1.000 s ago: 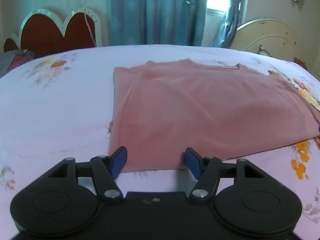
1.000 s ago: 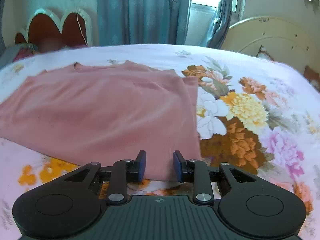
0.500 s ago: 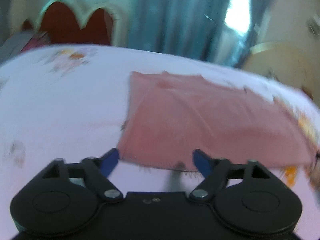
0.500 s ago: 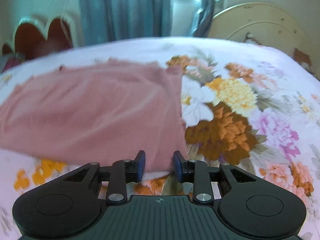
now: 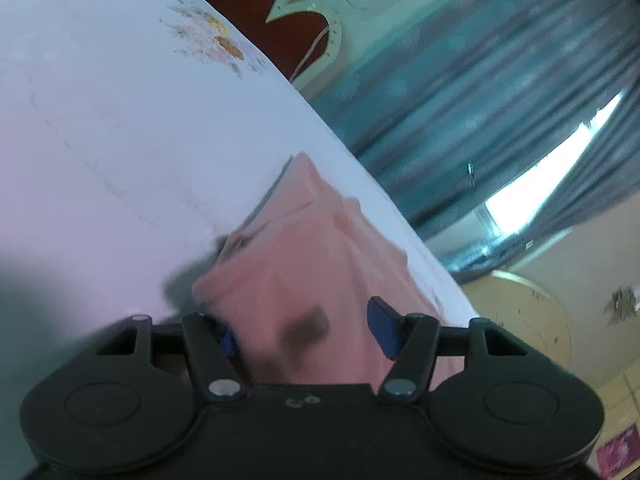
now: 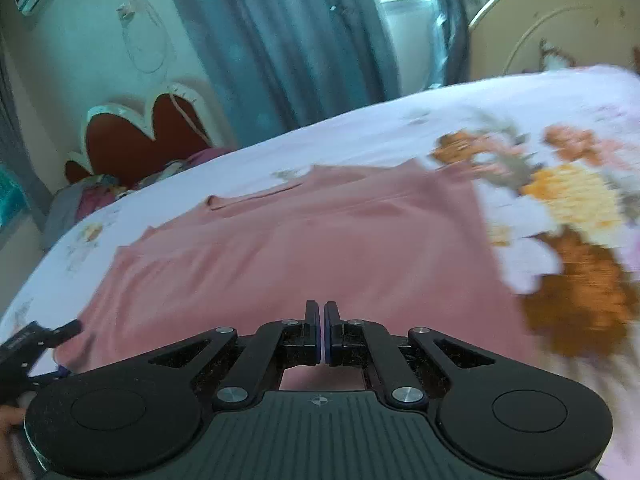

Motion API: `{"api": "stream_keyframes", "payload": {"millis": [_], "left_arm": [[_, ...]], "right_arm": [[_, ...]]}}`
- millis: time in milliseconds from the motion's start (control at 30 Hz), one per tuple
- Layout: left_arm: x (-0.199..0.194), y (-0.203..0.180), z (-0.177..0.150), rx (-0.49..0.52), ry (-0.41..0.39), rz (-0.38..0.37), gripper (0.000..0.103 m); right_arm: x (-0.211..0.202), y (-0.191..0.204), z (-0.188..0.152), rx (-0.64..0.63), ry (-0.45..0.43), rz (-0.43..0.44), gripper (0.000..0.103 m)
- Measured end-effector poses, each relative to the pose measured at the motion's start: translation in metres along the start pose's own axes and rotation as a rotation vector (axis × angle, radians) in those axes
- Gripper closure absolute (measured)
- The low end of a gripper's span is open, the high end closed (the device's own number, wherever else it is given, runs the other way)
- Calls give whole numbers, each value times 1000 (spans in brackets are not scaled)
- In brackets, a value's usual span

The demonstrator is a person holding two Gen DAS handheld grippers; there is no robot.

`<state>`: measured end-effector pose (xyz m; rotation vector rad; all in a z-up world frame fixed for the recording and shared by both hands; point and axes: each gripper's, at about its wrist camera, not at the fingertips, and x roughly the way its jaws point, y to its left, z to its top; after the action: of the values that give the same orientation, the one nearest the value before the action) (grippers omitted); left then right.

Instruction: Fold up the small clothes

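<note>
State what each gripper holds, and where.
Right gripper: pink garment, near hem. Left gripper: jaws closing around its corner, not yet gripping.

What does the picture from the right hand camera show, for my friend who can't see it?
The right tongs are pinched shut on the near edge of a pink shirt spread flat on a bed with a flowery sheet. The left tongs reach the shirt's corner at the far left edge of the picture. Blue curtains hang behind the bed.

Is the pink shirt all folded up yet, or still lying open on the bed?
Still mostly spread out. The pink shirt lies wide and flat across the bed, though one side edge looks folded in already.
</note>
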<state>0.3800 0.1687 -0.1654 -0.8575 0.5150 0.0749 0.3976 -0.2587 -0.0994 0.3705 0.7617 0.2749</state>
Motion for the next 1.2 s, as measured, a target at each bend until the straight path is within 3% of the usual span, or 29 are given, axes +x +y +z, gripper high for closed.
{"api": "stream_keyframes", "payload": {"millis": [67, 100, 200, 233, 300, 400, 433, 500, 533, 667, 800, 967, 1100, 1200], "left_arm": [[10, 1, 5, -24, -6, 7, 63], [16, 3, 7, -51, -12, 13, 67], [32, 6, 12, -95, 13, 19, 93], [36, 7, 15, -109, 29, 21, 95], [25, 7, 19, -160, -6, -54, 95], [11, 0, 20, -134, -33, -128, 95], [13, 3, 18, -119, -19, -117, 95], [25, 19, 15, -131, 47, -24, 95], [25, 26, 14, -176, 43, -51, 95], [21, 12, 17, -130, 36, -63, 95], [18, -29, 20, -17, 17, -114, 95], [22, -102, 9, 177, 61, -184, 95], [29, -164, -16, 271, 136, -240, 95], [36, -208, -48, 331, 193, -285, 95]], "right_arm": [[21, 10, 5, 11, 24, 30, 101], [32, 19, 7, 5, 36, 46, 101], [63, 40, 13, -16, 65, 86, 101], [71, 46, 14, -23, 69, 98, 101], [81, 56, 18, -38, 71, 119, 101], [95, 60, 11, -74, 90, 127, 101], [107, 59, 5, -89, 131, 96, 103], [112, 53, 3, -62, 118, 102, 103], [113, 53, 5, -54, 122, 98, 103], [114, 54, 5, -80, 125, 89, 103], [115, 51, 6, -63, 130, 97, 103], [113, 45, 13, -13, 144, 143, 103], [88, 13, 28, 90, 71, 169, 103], [54, -32, 43, 153, -4, 134, 103]]}}
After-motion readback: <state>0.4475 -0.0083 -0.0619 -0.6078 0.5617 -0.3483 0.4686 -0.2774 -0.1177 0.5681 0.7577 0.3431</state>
